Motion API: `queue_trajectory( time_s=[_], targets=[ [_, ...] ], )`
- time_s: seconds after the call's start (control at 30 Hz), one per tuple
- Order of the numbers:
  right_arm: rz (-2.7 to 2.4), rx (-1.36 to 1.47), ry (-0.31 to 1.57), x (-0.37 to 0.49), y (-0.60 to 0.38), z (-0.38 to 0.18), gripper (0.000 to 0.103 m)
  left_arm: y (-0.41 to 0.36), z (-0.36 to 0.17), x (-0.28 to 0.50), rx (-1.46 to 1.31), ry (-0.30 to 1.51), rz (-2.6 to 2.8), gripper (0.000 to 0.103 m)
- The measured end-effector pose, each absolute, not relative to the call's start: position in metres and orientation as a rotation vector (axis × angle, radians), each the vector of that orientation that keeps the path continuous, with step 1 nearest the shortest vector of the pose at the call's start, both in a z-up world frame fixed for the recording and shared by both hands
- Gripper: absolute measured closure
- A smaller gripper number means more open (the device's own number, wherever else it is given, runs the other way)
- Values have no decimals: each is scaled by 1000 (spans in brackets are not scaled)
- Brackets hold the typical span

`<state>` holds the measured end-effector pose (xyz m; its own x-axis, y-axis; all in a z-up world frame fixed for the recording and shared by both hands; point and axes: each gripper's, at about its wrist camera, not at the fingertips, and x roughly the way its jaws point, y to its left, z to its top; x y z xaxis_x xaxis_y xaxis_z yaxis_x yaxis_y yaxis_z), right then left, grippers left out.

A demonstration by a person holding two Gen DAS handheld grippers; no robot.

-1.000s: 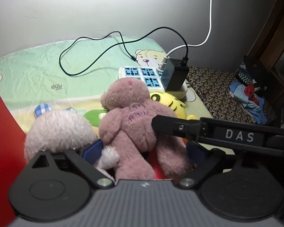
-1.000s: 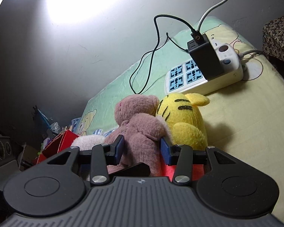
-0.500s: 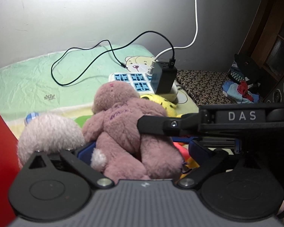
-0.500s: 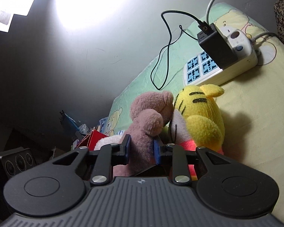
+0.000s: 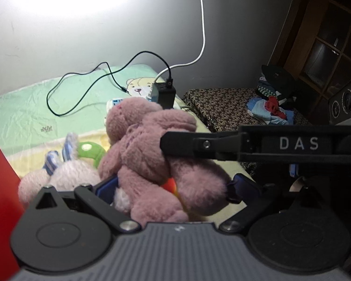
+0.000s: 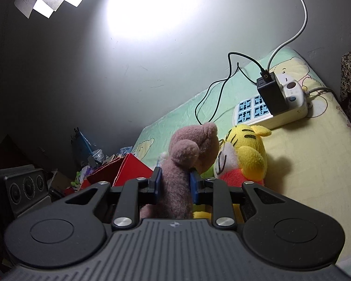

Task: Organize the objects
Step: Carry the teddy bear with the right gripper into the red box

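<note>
The right gripper (image 6: 174,183) is closed on the pink bear (image 6: 187,154), whose body is squeezed between the blue pads (image 6: 157,182); its jaws have just been closing. The left gripper (image 5: 173,187) is held wide, its blue pads (image 5: 106,187) set at either side of the bear's lower body. The right gripper's finger is seen crossing the left wrist view from the right.

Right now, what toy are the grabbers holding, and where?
The right gripper pinches the pink bear by one limb. The left gripper is open around its legs.
</note>
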<state>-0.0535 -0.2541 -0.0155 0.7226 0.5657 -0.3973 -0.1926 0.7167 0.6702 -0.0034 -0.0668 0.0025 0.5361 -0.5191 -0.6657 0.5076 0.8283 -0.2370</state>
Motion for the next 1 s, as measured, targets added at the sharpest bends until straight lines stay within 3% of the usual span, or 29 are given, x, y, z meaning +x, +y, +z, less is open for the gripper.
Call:
queue_trajectory(
  time_s=[0.43, 0.7, 1.0],
  targets=[
    [391, 780, 776, -92, -267, -51, 78, -74, -31, -40, 13, 944, -717, 2],
    [420, 862, 782, -100, -266, -56, 78, -60, -56, -21, -139, 1072, -743, 2],
    [479, 810, 650, -109, -267, -16, 78, -64, -17, -31, -99, 935, -736, 4]
  ],
)
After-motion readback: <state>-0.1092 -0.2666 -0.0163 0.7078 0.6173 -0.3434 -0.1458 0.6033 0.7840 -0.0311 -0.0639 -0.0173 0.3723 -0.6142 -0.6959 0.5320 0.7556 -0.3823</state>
